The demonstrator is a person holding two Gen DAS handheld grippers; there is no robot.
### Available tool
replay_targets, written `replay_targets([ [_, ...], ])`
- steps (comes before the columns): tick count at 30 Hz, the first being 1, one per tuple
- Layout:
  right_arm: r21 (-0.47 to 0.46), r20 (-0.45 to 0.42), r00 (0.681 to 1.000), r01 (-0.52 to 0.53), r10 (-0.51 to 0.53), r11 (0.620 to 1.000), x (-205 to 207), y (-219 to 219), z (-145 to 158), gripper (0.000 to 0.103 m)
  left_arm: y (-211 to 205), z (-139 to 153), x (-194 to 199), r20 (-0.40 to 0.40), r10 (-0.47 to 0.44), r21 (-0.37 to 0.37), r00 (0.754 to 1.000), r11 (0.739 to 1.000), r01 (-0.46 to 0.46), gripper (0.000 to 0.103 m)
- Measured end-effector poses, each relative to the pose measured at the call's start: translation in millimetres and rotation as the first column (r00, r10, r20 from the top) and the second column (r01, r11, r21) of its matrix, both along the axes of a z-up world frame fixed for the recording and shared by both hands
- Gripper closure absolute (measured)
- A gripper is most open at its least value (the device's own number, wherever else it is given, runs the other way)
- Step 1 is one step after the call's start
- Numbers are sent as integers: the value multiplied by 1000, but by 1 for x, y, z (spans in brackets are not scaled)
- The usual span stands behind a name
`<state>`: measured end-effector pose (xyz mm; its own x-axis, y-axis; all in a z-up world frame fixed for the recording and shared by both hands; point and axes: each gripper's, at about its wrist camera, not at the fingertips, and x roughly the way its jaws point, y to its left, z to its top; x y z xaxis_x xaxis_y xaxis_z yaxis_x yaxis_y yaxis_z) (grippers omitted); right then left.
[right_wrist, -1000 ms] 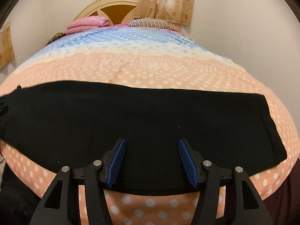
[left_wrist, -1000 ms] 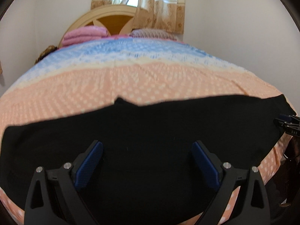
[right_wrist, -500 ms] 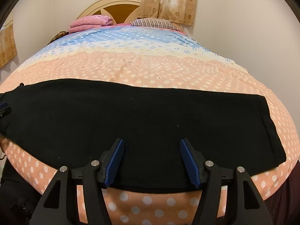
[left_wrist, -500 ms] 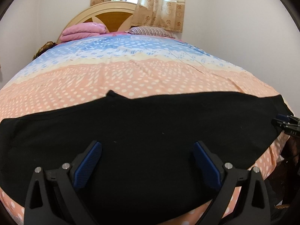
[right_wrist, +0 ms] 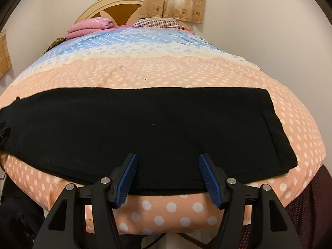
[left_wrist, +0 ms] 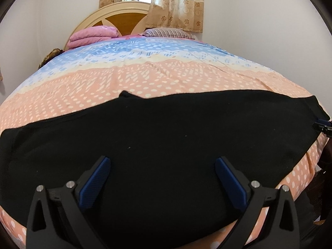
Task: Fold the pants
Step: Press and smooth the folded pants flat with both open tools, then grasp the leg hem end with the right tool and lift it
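I see a bed [right_wrist: 170,205] under a peach, white-dotted cover that turns blue toward the headboard. Black fabric pants [right_wrist: 145,128] lie flat across its near end as a long band. At the far end I make out folded pink bedding [left_wrist: 93,35] beside a striped pillow [left_wrist: 166,33].

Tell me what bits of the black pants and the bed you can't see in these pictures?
- Black pants, left wrist view: their near edge is hidden behind the left gripper; their left end is cut off by the picture's edge.
- Black pants, right wrist view: their left end runs out of frame.
- Bed cover: whatever lies under the pants is hidden.
- Brown thing beside the pink blanket: too small to identify.
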<state>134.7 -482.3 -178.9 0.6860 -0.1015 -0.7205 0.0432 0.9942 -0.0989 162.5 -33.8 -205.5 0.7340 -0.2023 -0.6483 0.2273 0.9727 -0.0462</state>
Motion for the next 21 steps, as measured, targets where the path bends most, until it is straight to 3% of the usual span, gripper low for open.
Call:
replay_targets([
  [5, 95, 56, 994, 91, -97, 991, -16, -39, 14, 40, 5, 5, -4, 22, 18, -5, 1000, 1000, -18, 0],
  [8, 177, 34, 984, 165, -173, 970, -21, -73, 14, 39, 5, 1, -2, 14, 13, -17, 1000, 1000, -13, 0],
  [11, 251, 45, 984, 158, -174, 955, -30, -88, 18, 40, 4, -2, -3, 21, 10, -5, 1000, 1000, -10, 0],
  [15, 274, 115, 966, 194, -232, 942, -47, -107, 35, 40, 12, 7, -2, 35, 36, 22, 999, 999, -37, 0],
  [21, 466, 97, 930, 272, -354, 842, -65, -159, 36, 40, 62, 20, 5, 63, 159, 5, 985, 987, -160, 0],
])
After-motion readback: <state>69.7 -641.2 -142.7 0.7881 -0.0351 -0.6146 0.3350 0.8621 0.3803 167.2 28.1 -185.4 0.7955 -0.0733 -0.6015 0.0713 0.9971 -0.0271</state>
